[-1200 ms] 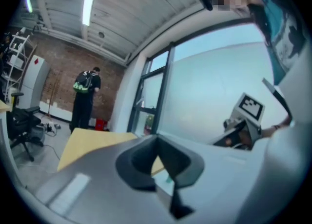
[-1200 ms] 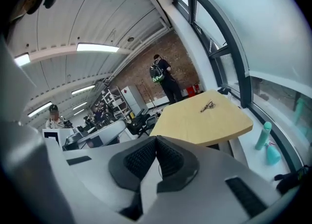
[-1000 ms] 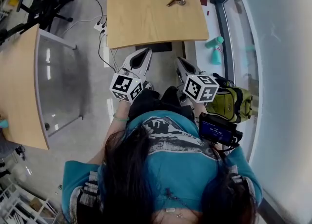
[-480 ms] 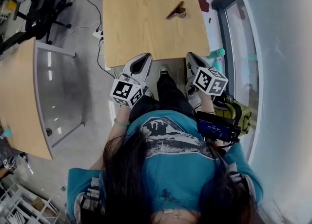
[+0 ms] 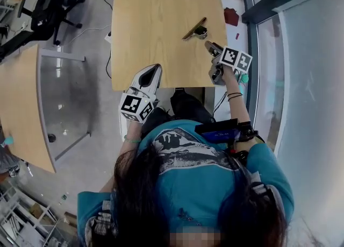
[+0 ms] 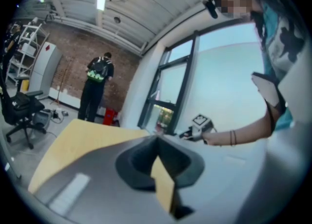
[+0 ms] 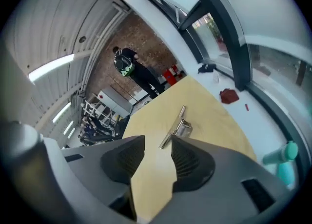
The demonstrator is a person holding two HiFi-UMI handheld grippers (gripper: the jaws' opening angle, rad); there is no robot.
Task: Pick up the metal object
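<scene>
The metal object [image 5: 194,28], a thin bar with a small block on it, lies on the far right part of the wooden table [image 5: 156,30]. My right gripper [image 5: 211,48] hovers over the table's right side, just short of the metal object. In the right gripper view its jaws [image 7: 158,157] are opening with only bare tabletop between them, and the metal object [image 7: 176,126] lies ahead of the tips. My left gripper [image 5: 149,75] sits at the table's near edge, its tips [image 6: 157,140] closed together and empty.
A second table with a glass panel [image 5: 59,95] stands to the left, with an office chair [image 5: 51,4] and floor cables beyond it. A window wall runs along the right, with a red scrap [image 5: 232,17] on its sill. A teal bottle [image 7: 285,157] stands below. A person [image 6: 97,89] stands far off.
The right gripper has moved forward from beside the person's lap to over the table near the metal object, and its jaws have parted. The left gripper has stayed near the table's front edge.
</scene>
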